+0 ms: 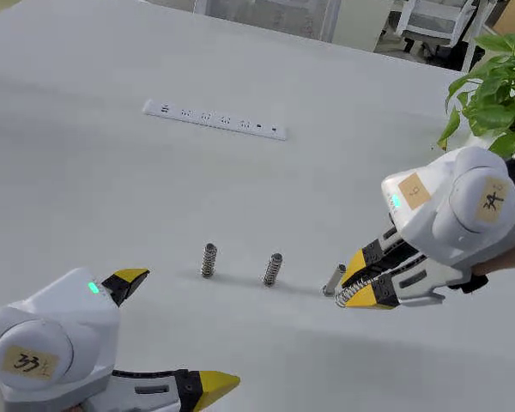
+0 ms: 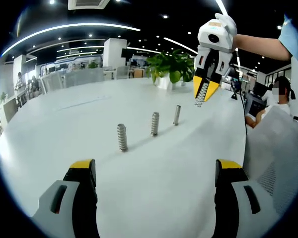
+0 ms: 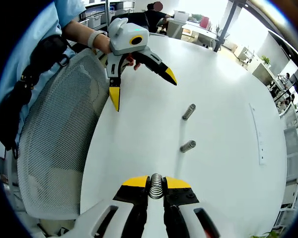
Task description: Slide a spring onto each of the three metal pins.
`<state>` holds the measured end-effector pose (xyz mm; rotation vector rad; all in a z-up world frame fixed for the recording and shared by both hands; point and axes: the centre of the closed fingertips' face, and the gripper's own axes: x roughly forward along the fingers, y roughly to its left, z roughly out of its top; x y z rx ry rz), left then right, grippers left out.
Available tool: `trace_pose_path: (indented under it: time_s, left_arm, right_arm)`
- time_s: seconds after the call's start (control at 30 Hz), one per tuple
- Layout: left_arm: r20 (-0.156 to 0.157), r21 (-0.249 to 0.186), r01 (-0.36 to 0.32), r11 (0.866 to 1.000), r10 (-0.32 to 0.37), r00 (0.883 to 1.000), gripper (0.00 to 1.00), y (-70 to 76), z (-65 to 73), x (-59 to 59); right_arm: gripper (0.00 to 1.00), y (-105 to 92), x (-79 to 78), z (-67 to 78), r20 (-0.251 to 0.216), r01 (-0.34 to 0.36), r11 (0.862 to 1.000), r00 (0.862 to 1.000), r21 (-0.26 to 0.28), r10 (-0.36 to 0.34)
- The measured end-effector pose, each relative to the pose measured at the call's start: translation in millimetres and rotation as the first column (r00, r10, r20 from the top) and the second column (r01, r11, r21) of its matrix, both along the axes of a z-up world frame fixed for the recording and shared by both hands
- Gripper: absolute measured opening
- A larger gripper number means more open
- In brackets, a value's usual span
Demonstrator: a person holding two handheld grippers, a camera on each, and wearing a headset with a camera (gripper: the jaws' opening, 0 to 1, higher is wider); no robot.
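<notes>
A white table (image 1: pixel 86 189) takes up most of the head view. In the right gripper view a grey mesh chair (image 3: pixel 54 148) stands at the table's edge, next to the person. A green plant (image 1: pixel 498 86) sits at the far right of the table. A white power strip (image 1: pixel 215 119) lies flat farther back, well apart from the work.

The left gripper (image 1: pixel 173 330) is at the lower left of the head view, above the table. Its jaws are wide apart with nothing between them, and its own view shows bare table between the two yellow tips. The right gripper (image 1: pixel 356 287) is at the right of the head view. Its jaws are drawn narrow and pinch the held spring (image 1: pixel 350 294) between the yellow tips. In the left gripper view this spring hangs down out of the tips, clear of the table.

In a row on the table, the left spring (image 1: pixel 209 260) and the middle spring (image 1: pixel 273 269) stand upright, each slid over a pin. At the right end stands the bare pin (image 1: pixel 334 280). It is near the held spring, which the left gripper view shows higher up and off to the side, not touching it.
</notes>
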<state>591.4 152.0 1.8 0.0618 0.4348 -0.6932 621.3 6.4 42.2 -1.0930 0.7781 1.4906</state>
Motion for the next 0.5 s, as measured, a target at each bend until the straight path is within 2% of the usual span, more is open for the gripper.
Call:
trace_pose_path:
  time_s: [0.2, 0.27, 0.33, 0.5]
  left_arm:
    - [0.002, 0.019, 0.000, 1.000, 0.000, 1.000, 0.98, -4.1, -2.3, -1.9]
    - [0.000, 0.011, -0.001, 1.000, 0.001, 1.000, 0.98, -5.2, -1.6, -1.9]
    - [0.004, 0.028, 0.001, 1.000, -0.001, 1.000, 0.98, -4.0, -2.1, -1.5]
    - [0.009, 0.012, -0.023, 1.000, 0.023, 1.000, 0.97, -2.7, 2.3, 2.7]
  right_arm:
    - [0.08, -3.7, 17.0, 4.1, 0.031, 0.005, 1.000, 1.000, -0.015, -0.004]
    - [0.08, -4.3, 20.3, 4.2, 0.035, 0.003, 1.000, 0.999, -0.020, -0.002]
    - [0.08, -5.0, 24.4, 3.5, 0.040, 0.001, 1.000, 0.999, -0.029, 0.000]
    - [0.08, -9.4, 36.7, -1.8, 0.060, -0.009, 0.998, 0.998, -0.068, 0.013]
